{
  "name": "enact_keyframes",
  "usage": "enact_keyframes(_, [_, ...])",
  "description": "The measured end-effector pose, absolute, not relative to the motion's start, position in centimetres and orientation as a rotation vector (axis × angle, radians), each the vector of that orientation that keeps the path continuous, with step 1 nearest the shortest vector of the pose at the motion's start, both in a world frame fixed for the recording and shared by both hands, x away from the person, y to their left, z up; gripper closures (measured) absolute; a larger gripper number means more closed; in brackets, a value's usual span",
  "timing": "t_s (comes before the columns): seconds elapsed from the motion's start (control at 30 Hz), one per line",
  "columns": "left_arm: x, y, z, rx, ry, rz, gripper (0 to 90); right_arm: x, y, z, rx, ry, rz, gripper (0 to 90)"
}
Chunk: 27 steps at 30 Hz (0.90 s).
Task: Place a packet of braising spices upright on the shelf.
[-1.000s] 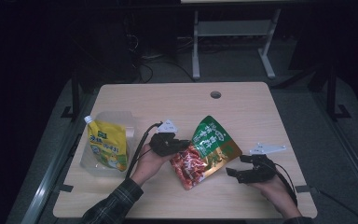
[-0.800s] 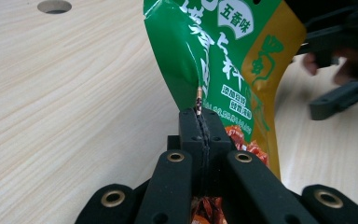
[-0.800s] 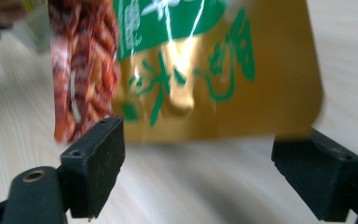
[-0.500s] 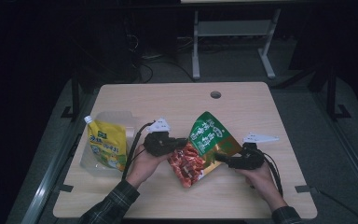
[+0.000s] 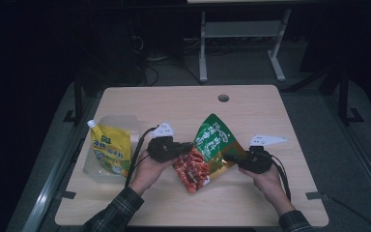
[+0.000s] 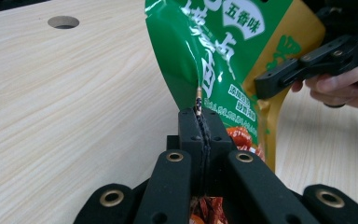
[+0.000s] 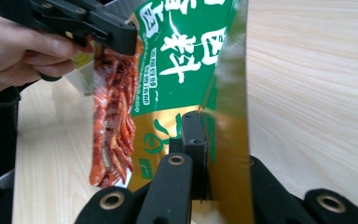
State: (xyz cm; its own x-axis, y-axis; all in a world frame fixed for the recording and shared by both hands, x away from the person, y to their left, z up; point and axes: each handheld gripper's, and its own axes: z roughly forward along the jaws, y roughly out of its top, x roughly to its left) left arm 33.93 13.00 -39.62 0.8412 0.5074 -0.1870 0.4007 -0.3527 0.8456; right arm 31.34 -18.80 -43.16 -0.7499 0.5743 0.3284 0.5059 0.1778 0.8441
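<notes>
Object: green snack bag [image 5: 211,147], glossy foil, green upper panel with white printed characters, gold band along one side, red pictured food strips on the lower part.
Object, left gripper view: snack bag [image 6: 223,60] shows crinkled green film with bright highlights; a thin sealed edge runs straight down into the jaws.
Object, right gripper view: snack bag [image 7: 177,70] shows the red strip picture at left, green panel in the middle, gold section near the jaws, and a folded side edge standing up in front.
Object position: near the middle of the table [image 5: 183,104], towards the person's edge, spanning the gap between the two grippers, tilted; whether its lower corner rests on the wood, cannot tell.
Left gripper [image 5: 186,146]: jaws pressed together on the bag's left edge; in its own view [image 6: 204,122] the seam is pinched between them.
Right gripper [image 5: 228,158]: clamped on the bag's gold right side; in its own view [image 7: 213,123] the foil sits between the jaws.
Other item: yellow spouted pouch [image 5: 108,150], flat on the table at the left, well apart from the bag.
Surface: pale wood-grain top, round cable hole [image 5: 223,98] near the far edge.
Room: dark; white metal frame [image 5: 241,43] stands on the floor beyond the table.
</notes>
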Motion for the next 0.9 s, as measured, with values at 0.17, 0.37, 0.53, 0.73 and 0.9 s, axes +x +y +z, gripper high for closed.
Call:
enact_keyframes(0.17, [33.6, 13.4, -39.6, 2.02, 0.697, 0.162, 80.6, 31.2, -19.1, -41.7, 1.006, 2.393, 1.632, 90.0])
enact_keyframes(0.37, [32.4, 14.0, -38.8, 2.048, 0.695, 0.177, 52.7, 30.9, -19.3, -40.5, 0.944, 2.416, 1.657, 90.0])
enact_keyframes(0.53, [30.5, 14.5, -38.8, 2.085, 0.657, 0.176, 39.0, 30.9, -19.1, -39.4, 0.932, 2.418, 1.631, 90.0])
enact_keyframes(0.73, [28.1, 15.1, -39.9, 2.133, 0.638, 0.122, 31.0, 31.4, -18.6, -38.4, 0.932, 2.432, 1.615, 90.0])
enact_keyframes(0.9, [26.3, 15.9, -40.9, 2.15, 0.625, 0.099, 28.7, 32.1, -17.1, -36.8, 0.898, 2.451, 1.589, 90.0])
